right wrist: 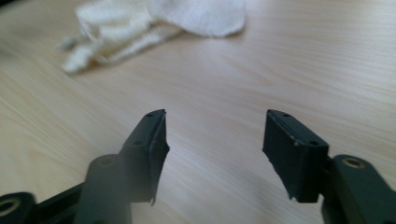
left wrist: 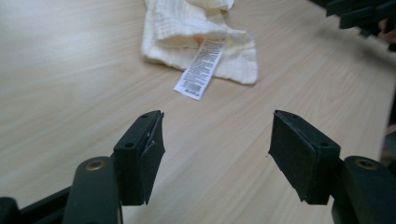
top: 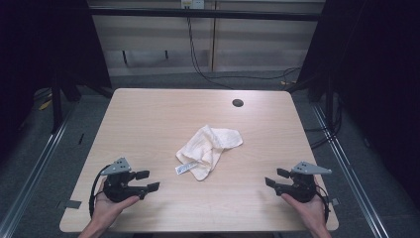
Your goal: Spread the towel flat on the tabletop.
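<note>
The cream cloth (top: pixel 210 150) was crumpled in a loose heap mid-frame on the table (top: pixel 148 114), its printed tag (top: pixel 183 169) poking out lower left. Left gripper (top: pixel 150 180) and right gripper (top: pixel 275 177) sat well apart from it, jaws spread, holding nothing.

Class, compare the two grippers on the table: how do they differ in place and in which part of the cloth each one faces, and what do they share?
The left gripper sits near the table's left front corner; the right gripper sits near its right front corner. The left gripper faces the cloth's end with the printed label; the right gripper faces the cloth's plain side. Both have open, empty jaws and lie apart from the cloth.
</note>
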`<state>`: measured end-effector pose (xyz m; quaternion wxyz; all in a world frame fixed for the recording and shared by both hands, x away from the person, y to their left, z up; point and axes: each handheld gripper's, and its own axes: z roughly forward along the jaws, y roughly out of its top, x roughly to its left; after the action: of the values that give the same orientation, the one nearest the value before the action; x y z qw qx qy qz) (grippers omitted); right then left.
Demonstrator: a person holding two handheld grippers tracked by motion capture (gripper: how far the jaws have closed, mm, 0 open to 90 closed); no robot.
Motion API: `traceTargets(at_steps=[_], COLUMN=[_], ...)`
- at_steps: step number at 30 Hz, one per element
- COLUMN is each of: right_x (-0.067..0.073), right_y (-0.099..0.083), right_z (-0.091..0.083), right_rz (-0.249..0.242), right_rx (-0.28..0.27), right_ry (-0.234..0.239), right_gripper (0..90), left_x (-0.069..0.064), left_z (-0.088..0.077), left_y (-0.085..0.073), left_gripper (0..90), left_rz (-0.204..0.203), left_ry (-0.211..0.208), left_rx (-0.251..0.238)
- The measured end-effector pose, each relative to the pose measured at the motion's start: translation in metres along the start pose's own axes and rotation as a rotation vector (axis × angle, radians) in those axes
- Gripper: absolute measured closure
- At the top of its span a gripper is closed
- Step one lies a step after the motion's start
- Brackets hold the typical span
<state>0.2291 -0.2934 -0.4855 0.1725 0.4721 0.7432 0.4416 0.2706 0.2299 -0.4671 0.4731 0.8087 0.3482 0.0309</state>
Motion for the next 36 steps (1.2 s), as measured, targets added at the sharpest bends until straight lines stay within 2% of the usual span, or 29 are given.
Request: traceTargets(at_steps=[1, 2, 5, 6, 7, 8, 9, 11, 12, 14, 16, 18, 20, 23, 26, 29, 31, 33, 36], right_x=[-0.001, -0.001, 0.0, -0.001, -0.004, -0.004, -0.005, -0.005, -0.004, -0.003, 0.0, 0.009, 0.023, 0.028, 0.031, 0.029, 0.03, 0.031, 0.034], right_y=[0.003, 0.005, 0.007, 0.006, 0.005, 0.005, 0.005, 0.007, 0.01, 0.011, 0.013, 0.016, 0.022, 0.025, 0.03, 0.041, 0.044, 0.053, 0.059], right_z=[-0.003, -0.005, -0.006, -0.006, -0.004, -0.004, -0.003, -0.001, 0.0, 0.001, 0.003, 0.004, 0.006, 0.008, 0.017, 0.029, 0.032, 0.037, 0.043], right_rz=[0.043, 0.05, 0.049, 0.062, 0.095, 0.095, 0.094, 0.076, 0.067, 0.056, 0.043, 0.003, -0.056, -0.066, -0.089, -0.094, -0.093, -0.097, -0.104], right_rx=[-0.029, -0.034, -0.036, -0.036, -0.01, -0.01, -0.003, 0.001, 0.006, 0.019, 0.043, 0.06, 0.07, 0.077, 0.096, 0.111, 0.109, 0.115, 0.131], right_ry=[0.033, 0.04, 0.034, 0.033, 0.066, 0.066, 0.068, 0.064, 0.075, 0.081, 0.126, 0.151, 0.18, 0.205, 0.211, 0.247, 0.251, 0.265, 0.292], right_gripper=[40.3, 41.3, 42.0, 44.0, 46.6, 46.6, 48.4, 50.1, 49.4, 46.8, 44.2, 45.1, 45.0, 45.0, 44.9, 42.5, 41.4, 38.0, 41.3], left_x=[0.0, -0.005, -0.007, -0.008, -0.007, -0.006, -0.005, -0.005, -0.004, -0.005, -0.007, -0.009, -0.012, -0.012, -0.01, -0.003, 0.001, 0.004, 0.006], left_z=[0.0, 0.001, 0.001, 0.001, 0.0, 0.0, 0.001, 0.003, 0.005, 0.005, 0.005, 0.003, 0.0, -0.004, -0.007, -0.009, -0.009, -0.01, -0.015], left_y=[0.0, 0.001, 0.002, 0.003, 0.003, 0.002, 0.002, 0.002, 0.001, 0.0, -0.001, -0.002, -0.003, -0.002, -0.001, 0.001, 0.001, 0.001, 0.0], left_gripper=[34.8, 34.8, 34.9, 34.9, 36.9, 36.9, 36.9, 36.9, 36.9, 36.9, 37.3, 37.5, 39.5, 39.5, 39.6, 39.0, 38.1, 37.9, 37.7], left_rz=[0.0, 0.034, 0.043, 0.037, 0.01, -0.013, -0.007, 0.021, 0.004, 0.006, 0.013, 0.015, 0.017, 0.012, 0.012, -0.004, -0.005, 0.001, -0.004], left_ry=[0.0, 0.001, -0.006, -0.007, -0.019, -0.028, -0.023, 0.009, -0.004, -0.002, -0.005, -0.015, -0.002, -0.006, -0.006, 0.004, -0.006, 0.011, 0.018], left_rx=[0.0, 0.005, 0.004, -0.002, -0.016, -0.023, -0.016, 0.008, 0.006, 0.014, 0.019, 0.024, 0.029, 0.015, -0.003, -0.022, -0.029, -0.033, -0.045])
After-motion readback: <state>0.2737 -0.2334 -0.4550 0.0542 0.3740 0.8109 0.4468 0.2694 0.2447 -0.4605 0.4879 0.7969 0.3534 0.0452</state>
